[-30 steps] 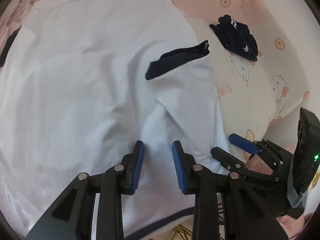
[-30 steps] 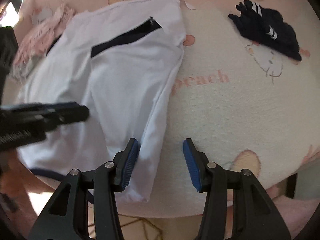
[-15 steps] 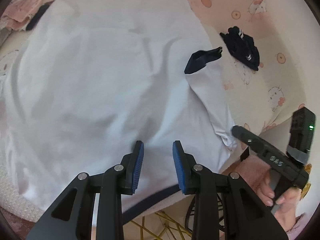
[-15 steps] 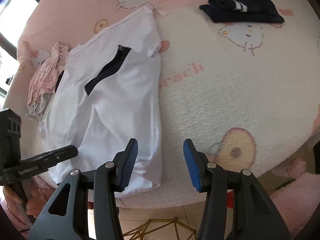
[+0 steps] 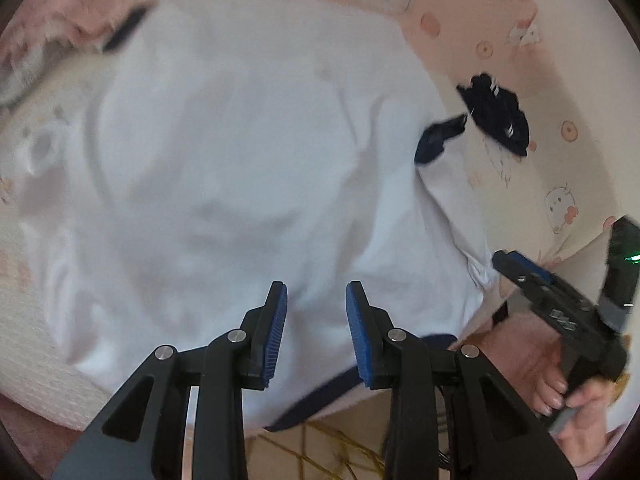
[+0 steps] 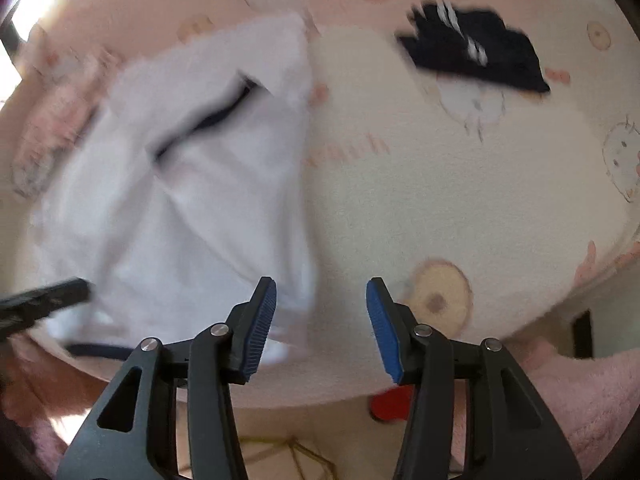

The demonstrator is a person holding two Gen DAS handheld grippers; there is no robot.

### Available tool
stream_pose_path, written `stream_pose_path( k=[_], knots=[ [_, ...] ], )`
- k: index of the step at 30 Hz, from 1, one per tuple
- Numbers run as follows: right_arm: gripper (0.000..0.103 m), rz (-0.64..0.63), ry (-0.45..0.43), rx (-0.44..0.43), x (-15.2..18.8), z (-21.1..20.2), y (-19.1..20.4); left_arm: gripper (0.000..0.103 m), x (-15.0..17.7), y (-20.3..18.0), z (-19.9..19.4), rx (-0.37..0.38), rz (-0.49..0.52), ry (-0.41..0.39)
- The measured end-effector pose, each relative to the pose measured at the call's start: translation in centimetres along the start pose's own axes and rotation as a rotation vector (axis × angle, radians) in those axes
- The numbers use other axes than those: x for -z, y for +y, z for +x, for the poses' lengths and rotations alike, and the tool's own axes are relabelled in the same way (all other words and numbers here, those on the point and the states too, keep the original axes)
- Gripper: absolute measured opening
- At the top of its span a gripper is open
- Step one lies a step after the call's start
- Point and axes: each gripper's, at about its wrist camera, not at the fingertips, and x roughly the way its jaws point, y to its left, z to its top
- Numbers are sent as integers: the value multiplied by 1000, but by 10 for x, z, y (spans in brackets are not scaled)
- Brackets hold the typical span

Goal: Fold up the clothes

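1. Two grippers are in view. Your left gripper [image 5: 316, 328] hovers over the white shirt [image 5: 240, 168], jaws narrowly apart, gripping nothing.
2. Your right gripper [image 6: 321, 328] hangs at the shirt's near right corner, jaws parted wider, empty.
3. The white shirt lies spread on the pink cartoon-cat blanket [image 6: 440, 184], navy trim at its hem.
4. A dark striped garment [image 6: 476, 56] lies well apart, beyond the shirt.
5. Blanket lettering is too blurred to read.

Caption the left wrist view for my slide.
Open left gripper above a spread white shirt on a cartoon-print blanket.
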Motion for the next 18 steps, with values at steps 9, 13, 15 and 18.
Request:
stream_pose_path(
  k=[9,13,15,18],
  knots=[
    [51,-323,170,49,43,33,73,29,40,22,-8,-232,102,152],
    [51,-256,190,2,53,25,60,30,54,57,-33,-198,-29,114],
    [51,-214,166,-29,49,22,59,30,45,78,-46,-172,-139,38],
    [51,-195,87,-58,34,18,75,30,28,100,-65,-165,-231,-95]
  ],
)
